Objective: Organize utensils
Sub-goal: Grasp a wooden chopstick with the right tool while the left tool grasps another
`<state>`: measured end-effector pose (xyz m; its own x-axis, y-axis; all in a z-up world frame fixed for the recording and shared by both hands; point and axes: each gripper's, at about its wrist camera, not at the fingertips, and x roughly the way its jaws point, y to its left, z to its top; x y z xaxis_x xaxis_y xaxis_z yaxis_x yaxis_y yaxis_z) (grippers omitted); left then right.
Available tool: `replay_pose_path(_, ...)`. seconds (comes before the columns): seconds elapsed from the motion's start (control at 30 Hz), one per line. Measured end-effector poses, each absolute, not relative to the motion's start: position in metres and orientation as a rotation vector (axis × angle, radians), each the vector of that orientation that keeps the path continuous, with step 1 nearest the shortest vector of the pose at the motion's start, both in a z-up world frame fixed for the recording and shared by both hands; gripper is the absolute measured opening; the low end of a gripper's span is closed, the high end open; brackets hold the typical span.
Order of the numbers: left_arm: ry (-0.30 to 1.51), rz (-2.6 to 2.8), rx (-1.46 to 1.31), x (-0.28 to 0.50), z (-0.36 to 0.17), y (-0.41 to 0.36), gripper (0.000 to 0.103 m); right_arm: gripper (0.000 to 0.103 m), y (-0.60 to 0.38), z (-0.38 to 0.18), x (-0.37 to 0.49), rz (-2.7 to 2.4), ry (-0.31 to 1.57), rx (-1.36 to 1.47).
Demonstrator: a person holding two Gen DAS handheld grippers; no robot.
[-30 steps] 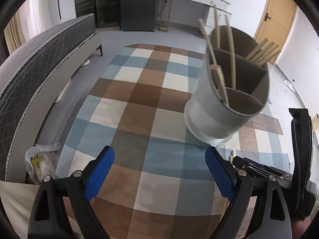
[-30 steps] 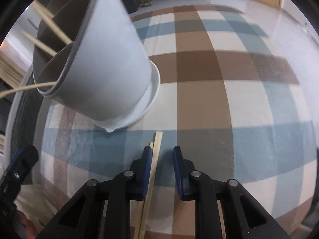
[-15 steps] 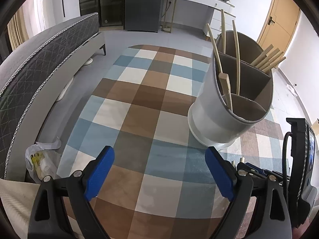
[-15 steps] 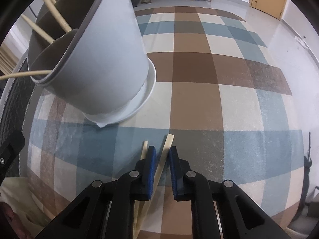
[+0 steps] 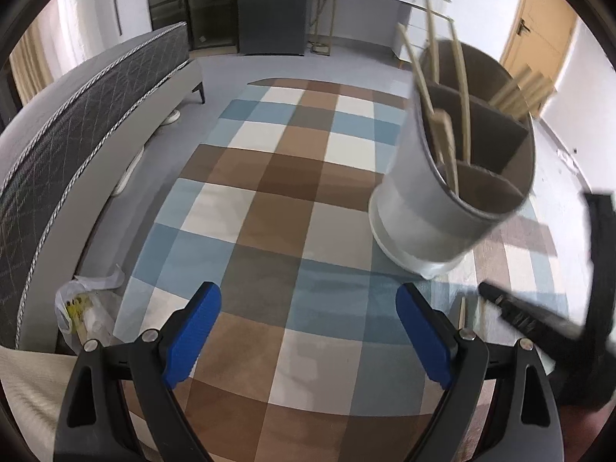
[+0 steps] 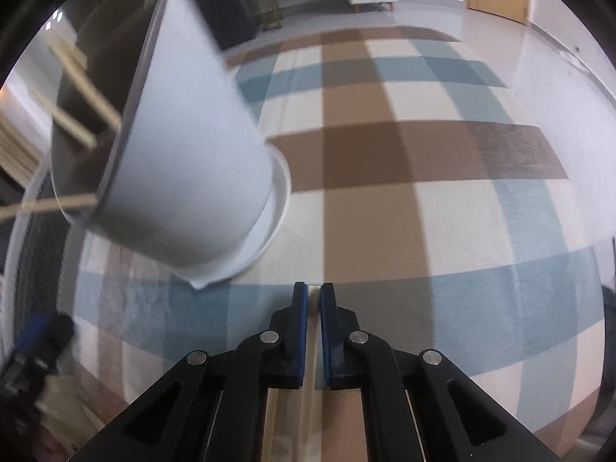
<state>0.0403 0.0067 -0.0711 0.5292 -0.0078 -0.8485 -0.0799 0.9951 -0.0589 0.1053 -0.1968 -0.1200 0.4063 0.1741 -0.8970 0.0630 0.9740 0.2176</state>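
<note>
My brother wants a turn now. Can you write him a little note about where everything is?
Right gripper: shut on one flat wooden stick, low over the checked rug.
Left gripper: open, holding nothing.
Utensil holder: stands on the rug ahead, wooden utensils already in its compartments.
Another stick seems to lie on the rug near the right gripper.
Left: drop the held stick into a compartment, then fetch the one on the rug.
</note>
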Motion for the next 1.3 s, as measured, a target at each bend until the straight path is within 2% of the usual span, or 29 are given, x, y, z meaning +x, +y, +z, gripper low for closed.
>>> replay_pose_path(0.23,1.134,-0.117,-0.09,0.038,-0.087,-0.023,0.089,0.006,-0.242,-0.073,0.083,0.062,0.994,0.399)
replay_pose_path(0.6,1.256,-0.224,0.002,0.052,-0.099,-0.094,0.089,0.004,-0.299,-0.043,0.049,0.042,0.933,0.53)
replay_pose_path(0.63,1.265,-0.224,0.026,0.054,-0.102,-0.103,0.088,0.0,-0.302,-0.042,0.047,0.037,0.928,0.539)
replay_pose_path(0.77,1.294,-0.201,0.111,0.061,-0.114,-0.126,0.084,0.0,-0.312,-0.038,0.041,0.03,0.912,0.567)
replay_pose_path(0.83,1.303,-0.178,0.139,0.066,-0.119,-0.132,0.076,0.0,-0.311,-0.041,0.042,0.035,0.926,0.567)
replay_pose_path(0.9,1.318,-0.165,0.133,0.071,-0.125,-0.134,0.074,0.0,-0.314,-0.045,0.043,0.026,0.938,0.583)
replay_pose_path(1.07,1.339,-0.194,0.138,0.081,-0.132,-0.146,0.052,0.001,-0.334,-0.05,0.039,-0.042,0.953,0.651)
replay_pose_path(1.17,1.339,-0.233,0.162,0.085,-0.13,-0.156,0.025,0.003,-0.343,-0.062,0.04,-0.082,0.987,0.695)
replay_pose_path(1.2,1.337,-0.25,0.171,0.085,-0.129,-0.16,0.009,0.003,-0.346,-0.066,0.04,-0.091,0.995,0.707)
replay_pose_path(1.23,1.338,-0.268,0.176,0.085,-0.129,-0.163,0.001,0.003,-0.348,-0.069,0.04,-0.104,1.002,0.716)
replay_pose_path(1.3,1.325,-0.275,0.197,0.085,-0.129,-0.167,0.001,0.01,-0.352,-0.075,0.042,-0.129,1.018,0.719)
